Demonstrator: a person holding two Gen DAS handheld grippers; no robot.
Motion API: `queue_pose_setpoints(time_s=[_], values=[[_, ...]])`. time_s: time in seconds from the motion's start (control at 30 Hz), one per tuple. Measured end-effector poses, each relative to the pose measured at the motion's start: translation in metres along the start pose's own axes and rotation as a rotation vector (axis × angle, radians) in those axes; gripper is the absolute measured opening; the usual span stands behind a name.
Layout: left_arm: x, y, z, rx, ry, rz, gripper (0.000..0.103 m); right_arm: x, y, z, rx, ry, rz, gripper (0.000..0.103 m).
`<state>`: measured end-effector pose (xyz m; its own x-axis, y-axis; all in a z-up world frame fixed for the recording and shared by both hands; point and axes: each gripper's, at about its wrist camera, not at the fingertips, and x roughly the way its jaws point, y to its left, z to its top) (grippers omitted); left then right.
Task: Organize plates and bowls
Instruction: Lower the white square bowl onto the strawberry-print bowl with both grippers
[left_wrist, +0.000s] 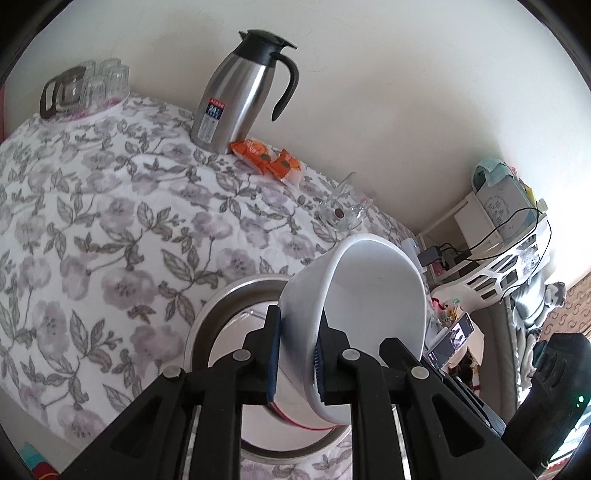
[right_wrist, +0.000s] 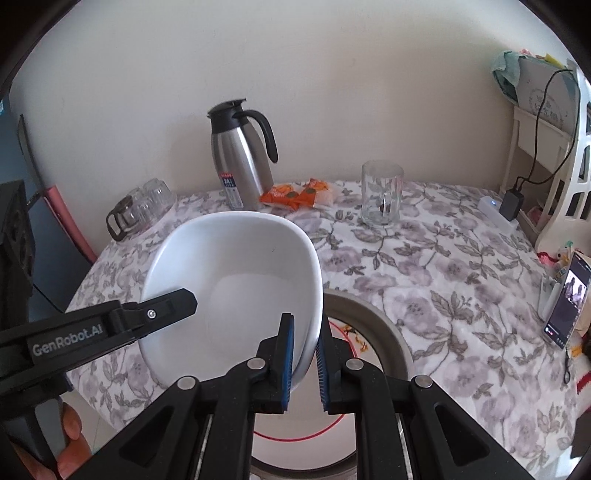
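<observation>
A white bowl (left_wrist: 373, 295) is held in the air by both grippers, above a plate with a red ring (right_wrist: 340, 424) that lies in a steel dish (left_wrist: 207, 325). My left gripper (left_wrist: 297, 354) is shut on the bowl's rim, the bowl tilted on its side. In the right wrist view the same white bowl (right_wrist: 236, 273) faces me. My right gripper (right_wrist: 304, 363) is shut on its right rim. The left gripper's finger (right_wrist: 162, 310) reaches across the bowl's left rim. The steel dish (right_wrist: 391, 343) shows under the bowl.
The table has a flowered cloth (right_wrist: 443, 266). A steel thermos jug (right_wrist: 240, 155), orange snack packets (right_wrist: 295, 195), a glass mug (right_wrist: 380, 195) and a glass pot with tumblers (right_wrist: 140, 210) stand along the far side by the wall. A phone (right_wrist: 565, 306) leans at the right edge.
</observation>
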<state>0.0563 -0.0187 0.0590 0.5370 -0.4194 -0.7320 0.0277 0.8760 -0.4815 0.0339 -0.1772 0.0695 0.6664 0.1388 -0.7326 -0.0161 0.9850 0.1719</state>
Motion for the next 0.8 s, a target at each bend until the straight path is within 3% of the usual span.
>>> queue_pose_setpoints(time_s=[0.8], values=[[0.027, -0.002, -0.021, -0.008, 0.136, -0.012, 0.020, 0.016, -0.018, -0.012, 0.005, 0.131, -0.042, 0.016]])
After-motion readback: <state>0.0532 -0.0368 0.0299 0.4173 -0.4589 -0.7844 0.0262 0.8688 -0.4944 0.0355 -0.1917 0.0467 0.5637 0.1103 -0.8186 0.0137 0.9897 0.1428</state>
